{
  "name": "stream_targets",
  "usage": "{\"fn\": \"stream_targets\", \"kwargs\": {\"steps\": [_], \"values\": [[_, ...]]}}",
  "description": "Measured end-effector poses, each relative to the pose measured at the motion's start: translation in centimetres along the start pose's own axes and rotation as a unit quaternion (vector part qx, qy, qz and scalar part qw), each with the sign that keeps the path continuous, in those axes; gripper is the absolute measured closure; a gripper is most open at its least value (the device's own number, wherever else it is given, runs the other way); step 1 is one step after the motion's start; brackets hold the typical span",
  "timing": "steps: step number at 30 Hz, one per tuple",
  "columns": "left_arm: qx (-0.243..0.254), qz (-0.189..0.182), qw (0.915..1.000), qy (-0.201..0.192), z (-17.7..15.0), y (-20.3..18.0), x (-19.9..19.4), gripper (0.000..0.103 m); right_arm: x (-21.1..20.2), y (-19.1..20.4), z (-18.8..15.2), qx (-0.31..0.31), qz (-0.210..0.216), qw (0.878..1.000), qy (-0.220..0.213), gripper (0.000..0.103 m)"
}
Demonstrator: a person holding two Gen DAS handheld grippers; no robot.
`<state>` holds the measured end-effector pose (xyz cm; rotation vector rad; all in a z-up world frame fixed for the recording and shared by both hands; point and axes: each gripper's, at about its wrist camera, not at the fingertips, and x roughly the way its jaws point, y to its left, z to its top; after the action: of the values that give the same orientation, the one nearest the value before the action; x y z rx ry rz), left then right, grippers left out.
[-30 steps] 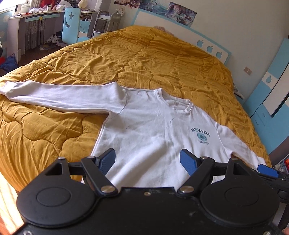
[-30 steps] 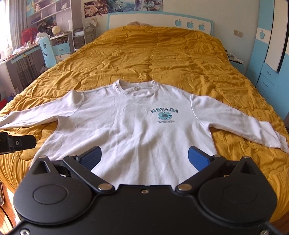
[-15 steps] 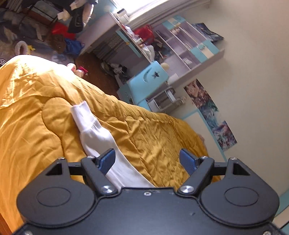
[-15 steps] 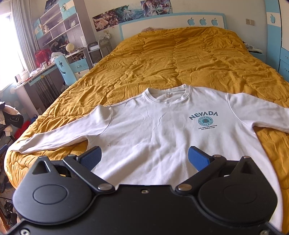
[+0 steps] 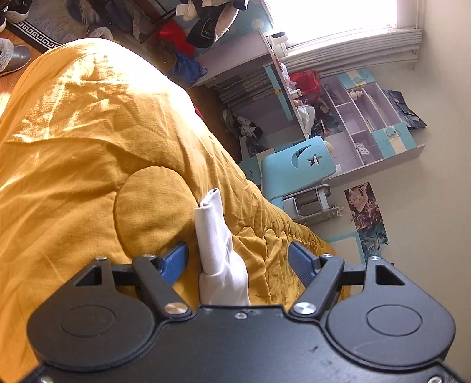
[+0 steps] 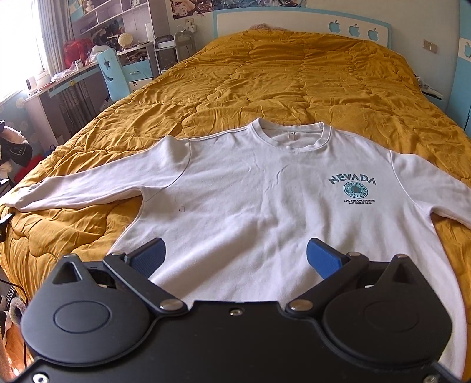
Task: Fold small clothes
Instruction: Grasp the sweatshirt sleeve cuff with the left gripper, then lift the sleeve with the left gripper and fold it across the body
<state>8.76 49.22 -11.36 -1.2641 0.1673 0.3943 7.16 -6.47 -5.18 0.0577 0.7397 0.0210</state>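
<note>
A white long-sleeved sweatshirt (image 6: 265,200) with a teal NEVADA print lies flat, face up, on the yellow quilt (image 6: 294,76), sleeves spread out. My right gripper (image 6: 235,253) is open and empty, hovering over the shirt's lower hem. My left gripper (image 5: 238,260) is open, turned on its side at the bed's left edge. The cuff end of the shirt's left sleeve (image 5: 212,235) lies between its blue fingers, which do not press it. The sleeve end also shows in the right wrist view (image 6: 26,197).
A blue chair (image 5: 297,168) and a desk with shelves (image 5: 362,123) stand beside the bed's left side. Shoes and a rug (image 5: 32,32) lie on the floor by the bed's corner. The white headboard (image 6: 294,20) is at the far end.
My left gripper swung from over the shirt's hem to the left sleeve cuff and rolled sideways, closing in on the cuff. My right gripper shifted left along the hem.
</note>
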Motion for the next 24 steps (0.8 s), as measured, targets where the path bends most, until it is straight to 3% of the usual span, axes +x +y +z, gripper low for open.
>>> {"fn": "stream_targets", "kwargs": {"steps": [5,7,9,12,17,20,24], "values": [[0.004,-0.002,0.9999,-0.010,0.0,0.0,0.9,0.030,0.6,0.2,-0.2,-0.001,-0.006,1.000,0.008,0.000],[0.004,0.000,0.9999,-0.011,-0.1,0.0,1.0,0.041,0.7,0.3,-0.3,-0.003,-0.008,1.000,0.011,0.000],[-0.007,0.003,1.0000,-0.002,0.0,0.5,1.5,0.098,0.8,0.4,-0.4,-0.005,-0.009,1.000,0.014,0.000],[-0.035,0.015,0.9993,0.007,0.1,1.5,2.5,0.100,0.8,0.5,-0.5,-0.007,-0.011,1.000,0.016,0.000],[-0.023,0.020,0.9995,0.003,0.0,1.5,2.0,0.100,0.8,0.4,-0.6,-0.008,-0.014,1.000,0.019,0.000],[-0.008,-0.005,0.9999,0.007,-0.1,0.1,1.5,0.101,0.7,0.2,-0.6,-0.005,-0.014,1.000,0.021,0.000],[0.042,-0.071,0.9963,0.022,-1.8,-4.9,0.9,0.101,0.1,-0.5,-0.7,-0.001,-0.015,1.000,0.012,0.000]]}}
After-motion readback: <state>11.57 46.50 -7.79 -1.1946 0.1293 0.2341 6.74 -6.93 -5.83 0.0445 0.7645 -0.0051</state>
